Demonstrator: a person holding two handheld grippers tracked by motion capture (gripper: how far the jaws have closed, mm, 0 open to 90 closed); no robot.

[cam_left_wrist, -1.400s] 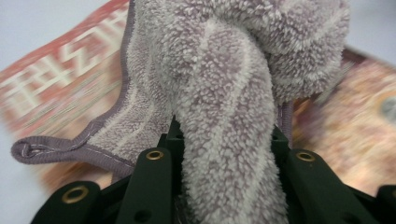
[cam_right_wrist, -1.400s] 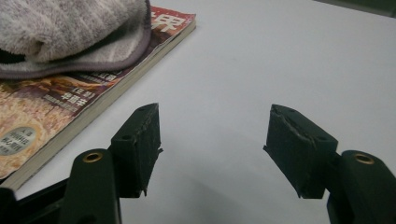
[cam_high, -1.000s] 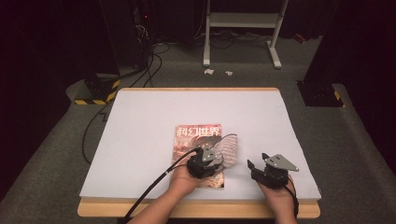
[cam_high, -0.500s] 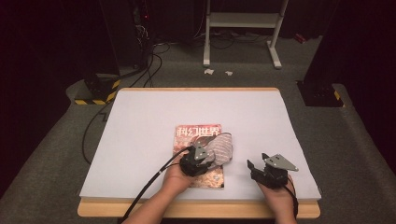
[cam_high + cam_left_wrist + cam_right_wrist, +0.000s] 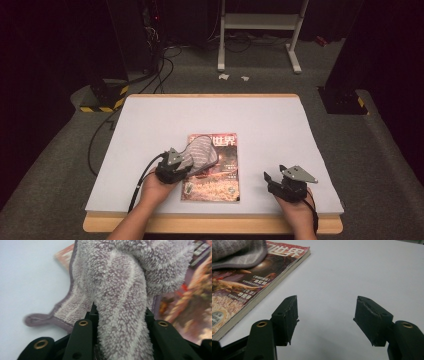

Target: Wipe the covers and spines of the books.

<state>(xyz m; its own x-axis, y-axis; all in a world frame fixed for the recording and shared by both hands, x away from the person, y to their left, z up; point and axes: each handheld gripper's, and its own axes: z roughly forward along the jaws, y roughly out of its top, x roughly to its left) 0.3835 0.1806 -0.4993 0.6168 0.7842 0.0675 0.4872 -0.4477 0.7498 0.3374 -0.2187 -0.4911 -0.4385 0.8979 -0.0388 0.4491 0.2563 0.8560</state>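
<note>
We start with the wide pale-grey tabletop (image 5: 150,130) with its wooden front edge; it carries everything else. On it, near the person's side and about in the middle, lies a flat, glossy magazine (image 5: 220,175) with a reddish-brown cover and red characters along its top.

Across the upper left part of that cover lies a fluffy lilac-grey terry cloth (image 5: 200,152) with a stitched hem. In the left gripper view the cloth (image 5: 120,290) is bunched into a thick roll that runs straight down between the black jaws, with one hemmed corner trailing out over the bare tabletop (image 5: 25,277) — so it is partly on the magazine (image 5: 197,297) and partly off its left edge.

The left tool (image 5: 176,167) is clamped on that roll of cloth, with the pile squeezed tight between the jaws. We judge the work in hand to be wiping the magazine cover with the cloth. It looks to be midway: the cloth sits on the upper left of the cover, and the lower and right parts lie bare. Whether those have been wiped we cannot tell, since the high view is too coarse to show any dust or marks.

The right tool (image 5: 287,182) rests on the tabletop well to the right of the magazine. Its jaws stand apart with nothing between them, and in the right gripper view the right tool (image 5: 325,312) frames only bare surface — it takes no part in the wiping.
</note>
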